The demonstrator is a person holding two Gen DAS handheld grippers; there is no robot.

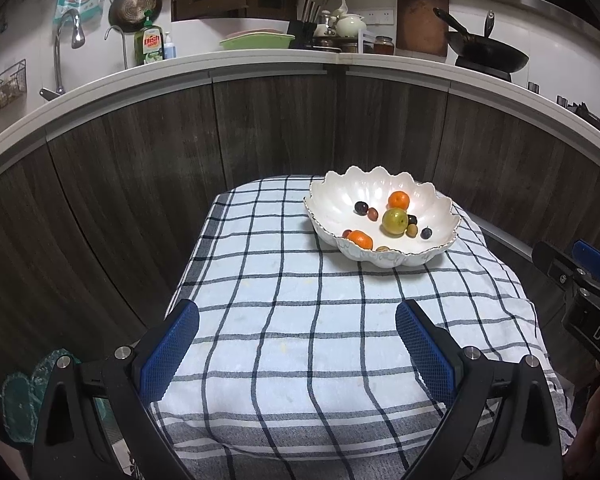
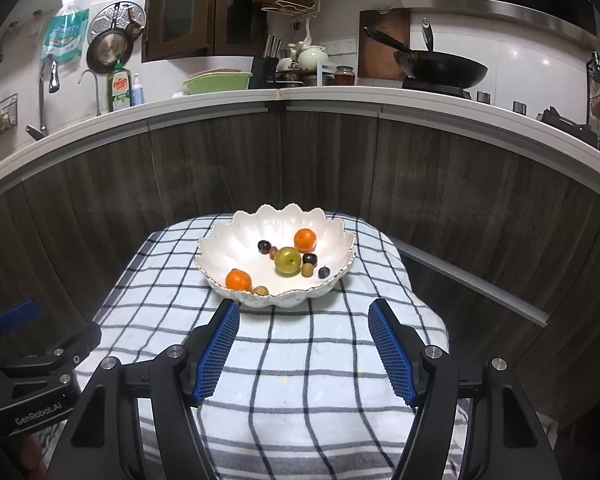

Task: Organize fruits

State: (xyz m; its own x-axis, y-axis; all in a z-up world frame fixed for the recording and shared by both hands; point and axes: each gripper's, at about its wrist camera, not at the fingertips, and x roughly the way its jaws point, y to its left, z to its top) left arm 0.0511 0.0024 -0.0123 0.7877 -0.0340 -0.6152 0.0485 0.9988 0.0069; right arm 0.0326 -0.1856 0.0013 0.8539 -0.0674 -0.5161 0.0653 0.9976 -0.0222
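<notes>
A white scalloped bowl (image 1: 340, 196) (image 2: 236, 236) stands at the far end of a checked cloth (image 1: 292, 320) (image 2: 300, 360). It holds two oranges (image 1: 398, 200) (image 2: 238, 279), a green apple (image 1: 394, 221) (image 2: 288, 261), several dark plums (image 1: 361, 208) (image 2: 264, 246) and small brown fruits (image 2: 261, 290). My left gripper (image 1: 298, 314) is open and empty over the near cloth, well short of the bowl. My right gripper (image 2: 304, 308) is open and empty, its tips just before the bowl's near rim. The right gripper's body also shows in the left wrist view (image 1: 580, 280).
The cloth covers a small table in front of dark wood cabinet fronts (image 1: 140, 160). The kitchen counter (image 2: 340, 96) behind carries a wok (image 2: 440, 66), a green tray (image 2: 216, 80), a dish soap bottle (image 1: 152, 42) and a tap (image 1: 60, 52).
</notes>
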